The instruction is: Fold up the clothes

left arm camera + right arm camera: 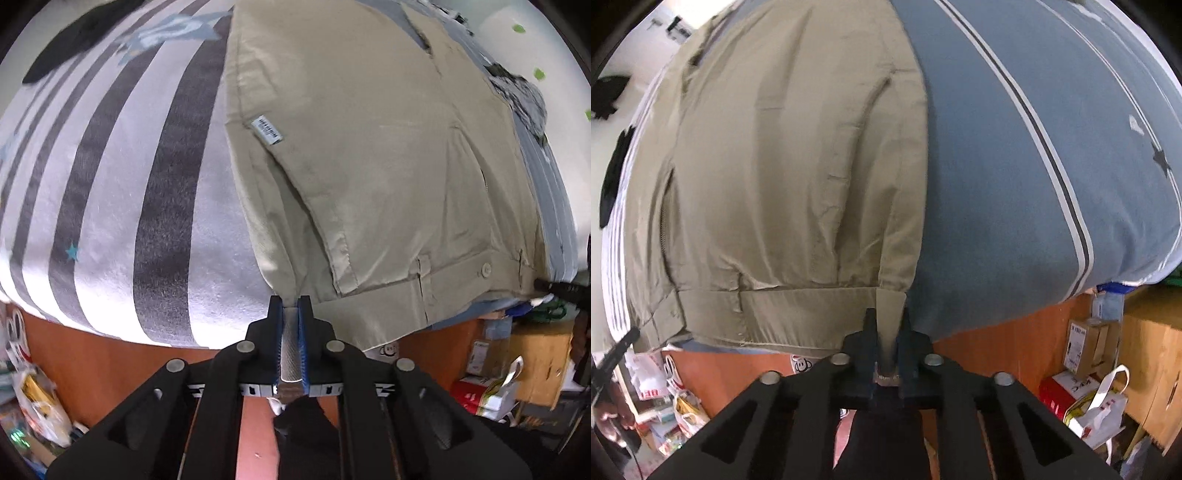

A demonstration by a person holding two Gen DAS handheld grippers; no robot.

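Note:
A pair of khaki trousers lies flat on a bed, waistband toward me at the near edge; they also show in the right wrist view. My left gripper is shut on the left end of the waistband. My right gripper is shut on the right end of the waistband. A white care label shows on turned-out fabric. A button sits on the waistband. The tip of the right gripper shows at the right edge of the left wrist view.
The bed cover is white with dark stripes on the left and blue with a stripe on the right. A dark garment lies at the far left. The orange bed frame is below. Boxes and bags crowd the floor.

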